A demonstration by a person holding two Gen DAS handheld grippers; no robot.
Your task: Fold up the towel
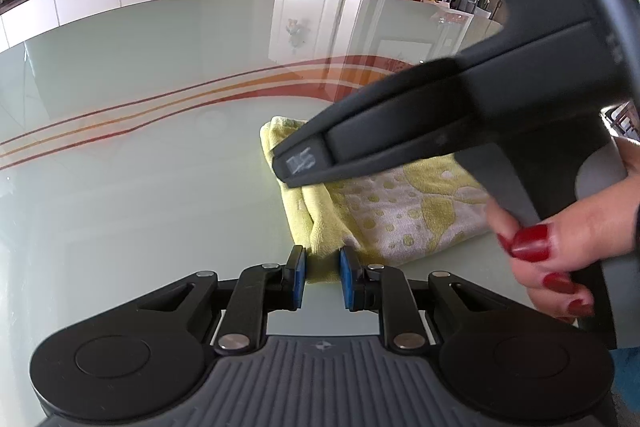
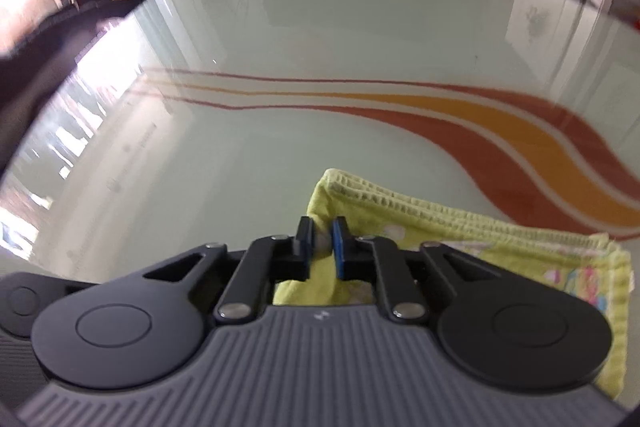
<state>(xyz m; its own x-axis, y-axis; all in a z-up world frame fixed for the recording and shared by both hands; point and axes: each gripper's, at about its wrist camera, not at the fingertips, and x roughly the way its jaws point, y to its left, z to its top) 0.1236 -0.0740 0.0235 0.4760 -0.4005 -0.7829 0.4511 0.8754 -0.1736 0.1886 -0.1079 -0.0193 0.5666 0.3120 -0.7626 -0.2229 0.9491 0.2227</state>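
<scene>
You've got the left gripper (image 1: 323, 264) pinched on the near corner of the towel (image 1: 400, 211), and the right gripper (image 2: 322, 241) clamped on its far corner. Lift unevenly and the stacked layers will probably slide apart on that slick desk (image 1: 160, 107).

towel (image 1: 400, 211) sits on the table (image 1: 140, 147), its near corner between the left gripper (image 1: 322, 273) jaws, the rest spreading off ahead and right of them.
</scene>
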